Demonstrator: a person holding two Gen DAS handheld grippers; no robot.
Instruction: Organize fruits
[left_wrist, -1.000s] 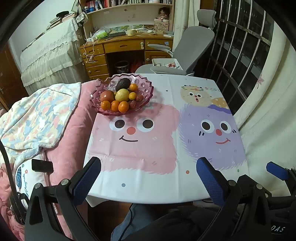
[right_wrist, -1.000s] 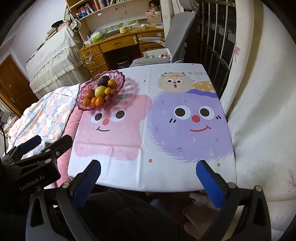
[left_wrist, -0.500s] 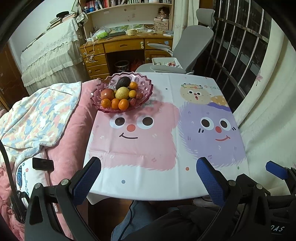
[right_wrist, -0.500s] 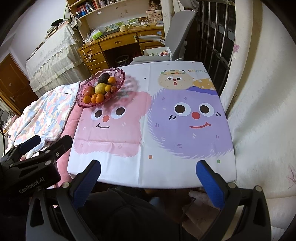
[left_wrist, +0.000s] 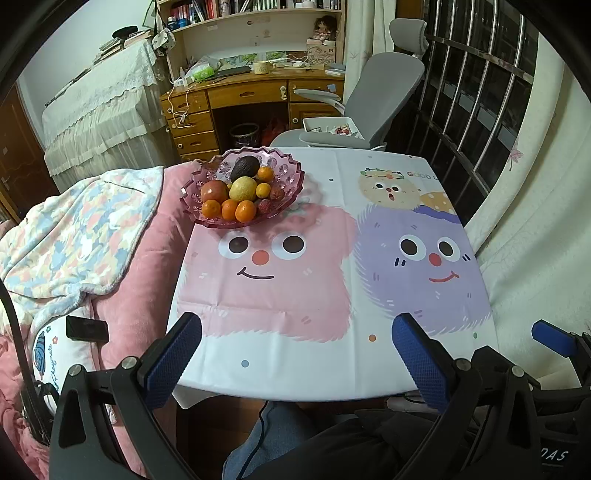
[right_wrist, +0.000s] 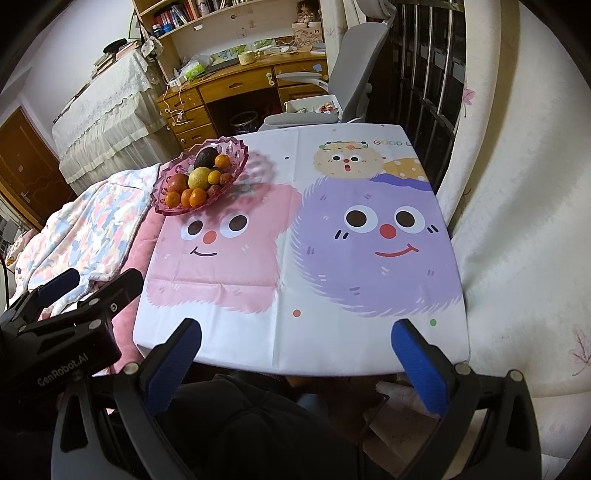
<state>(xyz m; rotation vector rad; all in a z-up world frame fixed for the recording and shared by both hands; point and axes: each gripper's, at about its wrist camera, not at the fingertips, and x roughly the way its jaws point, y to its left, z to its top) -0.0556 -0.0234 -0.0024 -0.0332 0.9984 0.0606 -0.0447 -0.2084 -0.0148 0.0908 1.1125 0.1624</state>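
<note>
Tools, left and right, gape empty over the table's near edge; bowl overhangs far-left corner.

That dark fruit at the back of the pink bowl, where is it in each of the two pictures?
Left wrist view: the dark fruit sits upper left of centre, at the bowl's far side.
Right wrist view: dark fruit upper left, nearer the picture's left edge.
Shared landmark: the pink bowl holding it.
</note>
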